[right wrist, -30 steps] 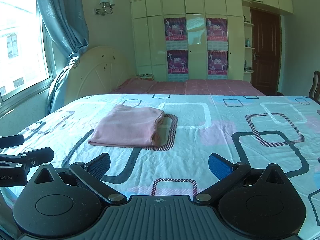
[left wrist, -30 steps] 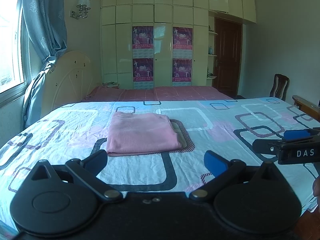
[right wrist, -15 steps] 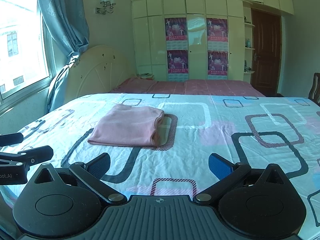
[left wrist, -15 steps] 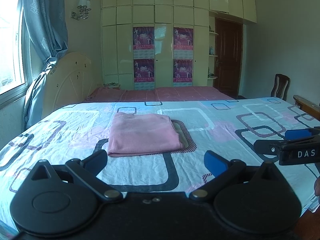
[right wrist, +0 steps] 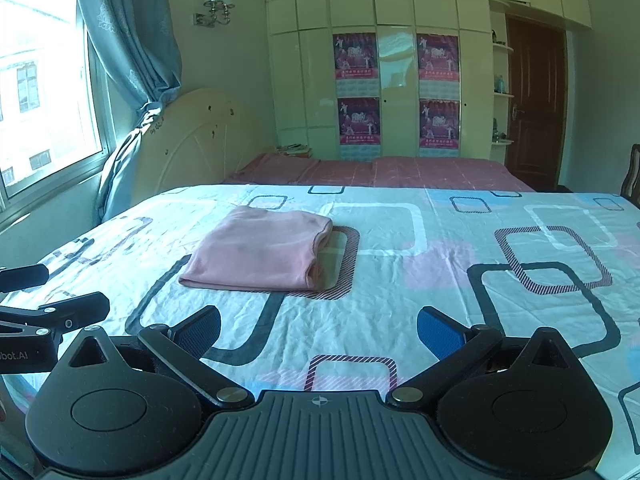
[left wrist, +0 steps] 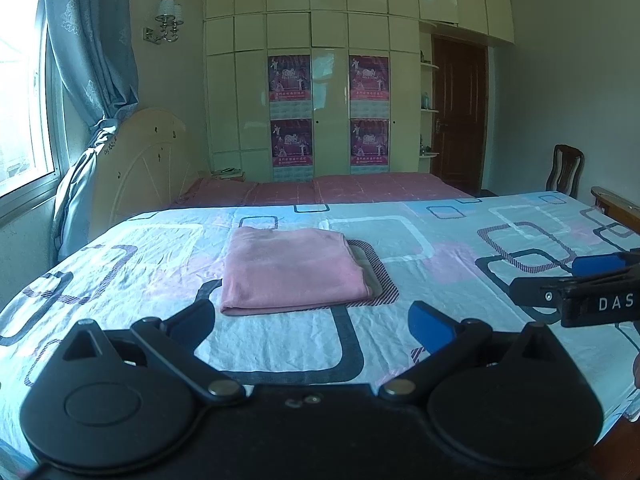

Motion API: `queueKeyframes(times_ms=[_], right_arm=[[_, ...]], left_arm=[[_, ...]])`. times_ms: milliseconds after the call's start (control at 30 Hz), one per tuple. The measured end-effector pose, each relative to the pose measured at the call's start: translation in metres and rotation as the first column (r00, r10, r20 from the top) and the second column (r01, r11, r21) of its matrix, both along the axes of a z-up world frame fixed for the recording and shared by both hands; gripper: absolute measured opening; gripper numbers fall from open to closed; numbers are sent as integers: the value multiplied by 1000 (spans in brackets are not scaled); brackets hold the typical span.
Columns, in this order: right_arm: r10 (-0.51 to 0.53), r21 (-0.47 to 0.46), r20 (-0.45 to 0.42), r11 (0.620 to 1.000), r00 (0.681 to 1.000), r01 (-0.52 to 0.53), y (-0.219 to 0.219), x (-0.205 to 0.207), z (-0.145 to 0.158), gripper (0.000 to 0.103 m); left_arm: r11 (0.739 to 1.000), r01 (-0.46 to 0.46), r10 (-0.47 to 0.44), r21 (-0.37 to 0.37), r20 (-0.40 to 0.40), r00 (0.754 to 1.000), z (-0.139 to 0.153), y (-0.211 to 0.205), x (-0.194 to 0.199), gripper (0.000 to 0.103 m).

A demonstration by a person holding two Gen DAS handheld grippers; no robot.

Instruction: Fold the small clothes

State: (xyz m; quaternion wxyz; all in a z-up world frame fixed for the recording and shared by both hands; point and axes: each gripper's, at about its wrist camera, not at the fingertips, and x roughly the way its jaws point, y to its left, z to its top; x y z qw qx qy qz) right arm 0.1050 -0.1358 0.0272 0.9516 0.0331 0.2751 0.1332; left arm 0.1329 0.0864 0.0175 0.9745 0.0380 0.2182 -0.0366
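Left gripper (left wrist: 314, 322) spread wide, empty, blue ribbed pads (left wrist: 432, 326). Right gripper (right wrist: 318, 330) likewise wide apart, nothing between its jaws. Each view catches the other tool side-on at its margin; the left view alone shows the "DAS" lettering. Pink garment (left wrist: 292, 270), soft knit, folded to a flat rectangle, lies mid-bed toward the headboard side. Only the right view (right wrist: 260, 250) shows its layered open edge. Bedsheet (left wrist: 460, 248) creased cotton, rounded-square print.
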Motion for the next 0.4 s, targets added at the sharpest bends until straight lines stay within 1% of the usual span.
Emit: queueKeyframes(times_ms=[133,267,333,400], right_arm=[[2,2,1,1000,1000,-3,0,1,0,103],[6,0,1,1000,1000,-6,0,2,-1,103],[6,1,1,1000,1000,-6,0,2,-1,103],[7,1,0,1000,1000,-7,0,2,-1,103]], left_arm=[[1000,-4,4,-6,2,1000,0,1,0,102],[999,13,-12,-48,17,1000,2,6,-2,102],[999,9,-8,-38,30,1000,3,4,-3,102],[999,11,-10,-43,21,1000,2,3,-2,102]])
